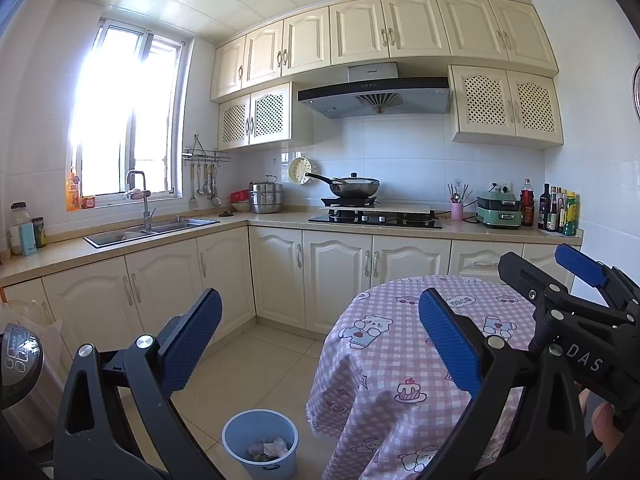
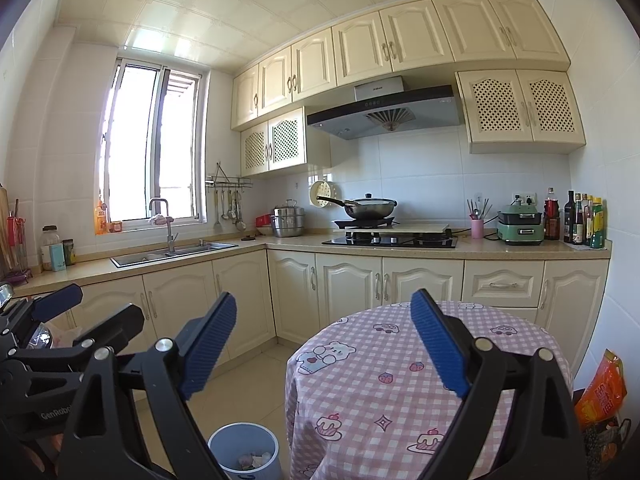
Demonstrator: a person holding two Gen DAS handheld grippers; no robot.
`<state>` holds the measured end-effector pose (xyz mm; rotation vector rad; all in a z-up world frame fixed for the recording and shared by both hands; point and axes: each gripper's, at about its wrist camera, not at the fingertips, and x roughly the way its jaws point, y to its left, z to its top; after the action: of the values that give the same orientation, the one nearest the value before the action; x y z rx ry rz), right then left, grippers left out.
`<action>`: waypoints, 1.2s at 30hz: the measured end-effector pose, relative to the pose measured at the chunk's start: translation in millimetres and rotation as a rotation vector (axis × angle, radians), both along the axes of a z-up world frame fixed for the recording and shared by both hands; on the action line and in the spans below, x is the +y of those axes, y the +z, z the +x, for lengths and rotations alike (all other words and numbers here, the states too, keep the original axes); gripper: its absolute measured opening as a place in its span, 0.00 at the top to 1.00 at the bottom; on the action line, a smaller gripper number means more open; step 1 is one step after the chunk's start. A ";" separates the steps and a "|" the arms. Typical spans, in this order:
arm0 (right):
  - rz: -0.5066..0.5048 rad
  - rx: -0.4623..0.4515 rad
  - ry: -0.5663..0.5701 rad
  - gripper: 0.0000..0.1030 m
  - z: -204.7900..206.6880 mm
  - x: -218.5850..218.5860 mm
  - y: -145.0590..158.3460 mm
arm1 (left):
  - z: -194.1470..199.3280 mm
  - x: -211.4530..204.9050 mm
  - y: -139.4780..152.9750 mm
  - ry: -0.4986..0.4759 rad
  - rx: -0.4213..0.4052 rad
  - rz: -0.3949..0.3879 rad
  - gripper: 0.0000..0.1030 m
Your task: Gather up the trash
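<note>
A light blue trash bin (image 1: 260, 444) stands on the tiled floor beside the round table, with crumpled paper trash (image 1: 270, 449) inside it. The right wrist view shows the same bin (image 2: 244, 454) low down, holding scraps (image 2: 254, 460). My left gripper (image 1: 320, 340) is open, and its blue pads frame the floor and the table edge with nothing between them. My right gripper (image 2: 323, 348) is also wide open and empty, held above the table's near side. Each gripper shows at the edge of the other's view, the right gripper (image 1: 552, 276) and the left gripper (image 2: 86, 312).
The round table (image 1: 400, 360) wears a pink checked cloth with bear prints. Cream cabinets, a sink (image 1: 152, 232) and a hob with a wok (image 1: 356, 188) line the walls. A silver appliance (image 1: 20, 364) stands at the left, and an orange snack bag (image 2: 600, 392) at the right.
</note>
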<state>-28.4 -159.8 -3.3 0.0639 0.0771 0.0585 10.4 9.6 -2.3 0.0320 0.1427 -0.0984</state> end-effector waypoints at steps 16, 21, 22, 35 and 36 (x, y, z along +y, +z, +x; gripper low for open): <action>0.001 0.003 0.001 0.15 -0.2 0.1 0.6 | 0.3 0.7 -0.9 -0.001 0.001 0.001 0.07; 0.000 0.005 0.006 0.15 0.2 0.7 1.1 | 0.9 1.2 -1.5 0.001 0.004 0.001 0.07; -0.001 0.005 0.006 0.15 0.3 0.5 1.3 | 0.9 1.1 -1.6 0.001 0.004 0.000 0.07; 0.001 0.007 0.009 0.15 2.7 -1.8 2.6 | 2.1 0.8 -1.8 0.000 0.005 0.001 0.07; 0.001 0.007 0.008 0.15 2.6 -1.6 2.5 | 2.1 0.8 -1.6 0.000 0.005 0.001 0.07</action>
<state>-25.9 -161.4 -0.8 0.0648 0.0839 0.0666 12.5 10.4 -4.0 0.0330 0.1476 -0.0980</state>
